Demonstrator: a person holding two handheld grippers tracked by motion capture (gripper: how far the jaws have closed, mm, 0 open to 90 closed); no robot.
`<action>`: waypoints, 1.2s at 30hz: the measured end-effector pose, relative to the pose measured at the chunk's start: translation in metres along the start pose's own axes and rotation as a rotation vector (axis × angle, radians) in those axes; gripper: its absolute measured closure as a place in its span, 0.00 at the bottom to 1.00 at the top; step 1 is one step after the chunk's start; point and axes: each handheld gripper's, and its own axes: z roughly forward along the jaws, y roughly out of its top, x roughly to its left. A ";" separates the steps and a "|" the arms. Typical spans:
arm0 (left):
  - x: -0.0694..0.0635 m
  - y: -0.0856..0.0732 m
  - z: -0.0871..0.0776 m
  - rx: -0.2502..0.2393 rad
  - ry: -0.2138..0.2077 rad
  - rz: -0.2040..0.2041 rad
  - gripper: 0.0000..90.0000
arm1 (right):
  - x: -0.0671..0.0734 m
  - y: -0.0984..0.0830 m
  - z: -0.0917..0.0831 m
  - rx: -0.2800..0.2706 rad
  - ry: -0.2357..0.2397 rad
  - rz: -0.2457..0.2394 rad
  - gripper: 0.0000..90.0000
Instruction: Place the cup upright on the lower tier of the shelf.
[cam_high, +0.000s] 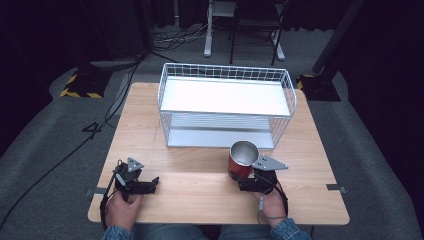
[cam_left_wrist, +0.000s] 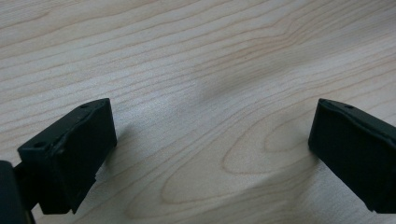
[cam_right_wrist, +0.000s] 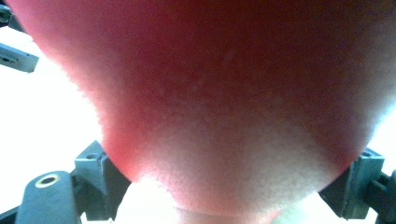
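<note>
A red cup with a shiny metal inside stands upright on the wooden table, right of centre near the front. My right gripper is shut on its lower part from the near side. In the right gripper view the cup's red wall looms close and blurred, and the right gripper has a jaw pressed on either side of it. My left gripper lies low at the front left, pointing right. The left gripper is open there, with bare wood between the jaws.
A white two-tier wire rack stands at the back of the table, its open front facing me just behind the cup. Cables run over the grey floor to the left. Chair and desk legs stand beyond the table.
</note>
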 end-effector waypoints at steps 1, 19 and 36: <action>0.000 0.000 0.000 0.000 0.000 0.000 0.01 | 0.000 0.002 0.000 0.002 0.002 0.000 0.19; 0.000 0.000 0.000 0.000 0.000 0.000 0.01 | -0.012 0.037 0.027 0.015 -0.006 -0.001 0.19; 0.000 0.000 0.000 0.000 0.000 0.000 0.01 | -0.019 0.061 0.064 -0.002 -0.060 0.042 0.19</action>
